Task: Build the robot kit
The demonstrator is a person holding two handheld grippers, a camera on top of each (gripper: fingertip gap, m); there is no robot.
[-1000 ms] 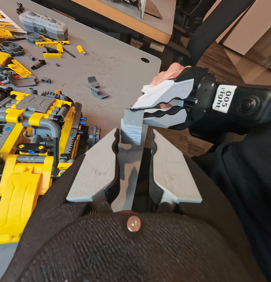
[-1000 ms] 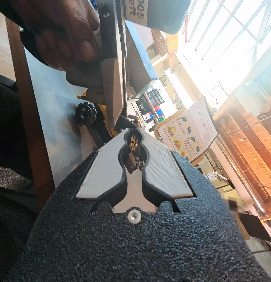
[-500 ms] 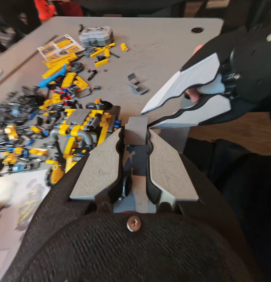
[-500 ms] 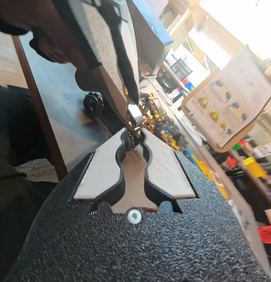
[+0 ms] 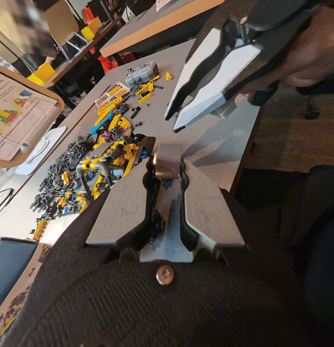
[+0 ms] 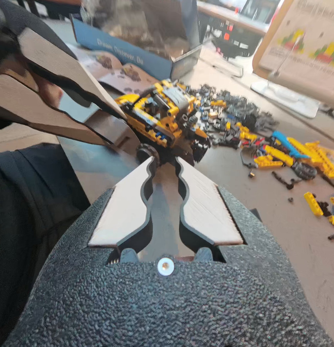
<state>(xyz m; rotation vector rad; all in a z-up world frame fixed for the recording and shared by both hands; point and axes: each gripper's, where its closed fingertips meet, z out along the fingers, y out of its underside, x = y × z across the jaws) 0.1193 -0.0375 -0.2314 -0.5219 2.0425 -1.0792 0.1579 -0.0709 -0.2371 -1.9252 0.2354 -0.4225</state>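
1. A grey panel [image 5: 168,161] is pinched between the tips of the left tool [image 5: 167,165], its fingers closed onto the panel's two side edges; it is held in the air just beside the yellow model [image 5: 109,161] near the surface's [image 5: 218,135] front edge.
2. The right tool [image 6: 164,159] is seen with a clear gap between its fingers and nothing in it, hovering just short of the model's black wheel [image 6: 147,152].
3. The panel is judged light, stiff and smooth-faced, so slipping is likely if it is twisted; a hold across its flat edges is judged best.
4. The model is judged rigid but liable to shed pieces if squeezed; its frame beams are judged safer grip points than the wheels.
5. Loose parts [image 5: 64,178] are heaped beyond the model, with yellow beams [image 6: 275,157] further right.
6. The panel's underside and lower half are hidden by the left fingers.
7. The right wrist view is motion-blurred, so small parts cannot be told apart.
8. Whether the panel touches the model cannot be told.
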